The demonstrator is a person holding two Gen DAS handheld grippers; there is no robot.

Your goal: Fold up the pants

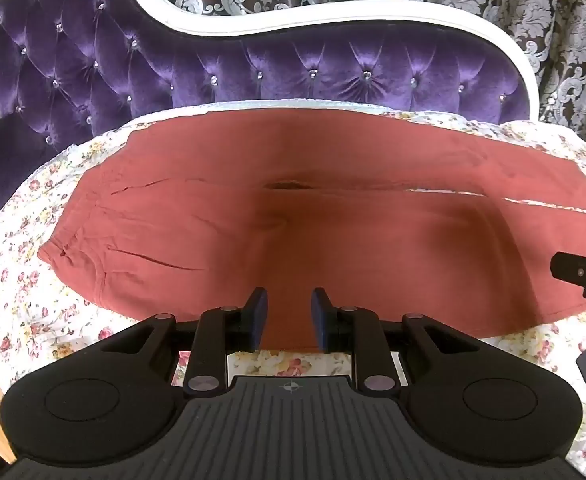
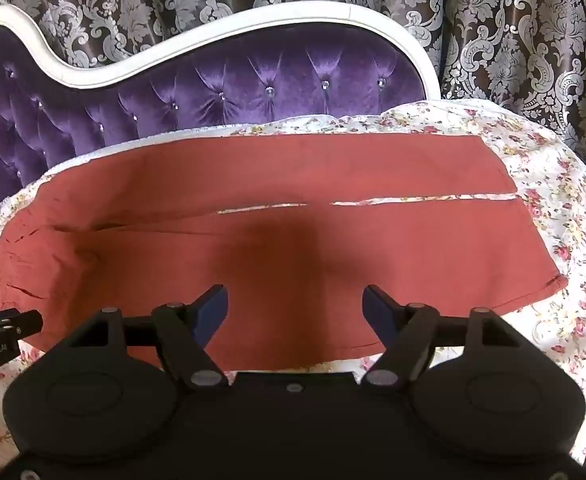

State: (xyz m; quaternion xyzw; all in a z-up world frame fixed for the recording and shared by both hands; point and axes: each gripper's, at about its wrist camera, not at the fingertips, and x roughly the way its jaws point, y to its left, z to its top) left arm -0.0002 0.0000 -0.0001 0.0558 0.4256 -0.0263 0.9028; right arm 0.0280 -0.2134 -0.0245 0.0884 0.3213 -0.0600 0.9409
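Nearest, the left gripper [image 1: 289, 322] is hovering over the near edge of the pants [image 1: 293, 216], its blue fingers standing narrowly apart with nothing between them. Alongside, the right gripper [image 2: 295, 316] is spreading its fingers wide above the same near edge, also gripping nothing. Beyond, the rust-red pants are lying flat, legs side by side, on a floral sheet [image 2: 565, 216]. Farthest, a tufted purple sofa back [image 1: 253, 60] is rising before a damask curtain [image 2: 513, 40].

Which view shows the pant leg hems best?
The right wrist view: both hems of the pants lie fully in frame at right, with the sliver of floral sheet between the legs. The left wrist view shows the waistband end clearly, but the hems sit squeezed at its right edge, the near one partly behind the right gripper.
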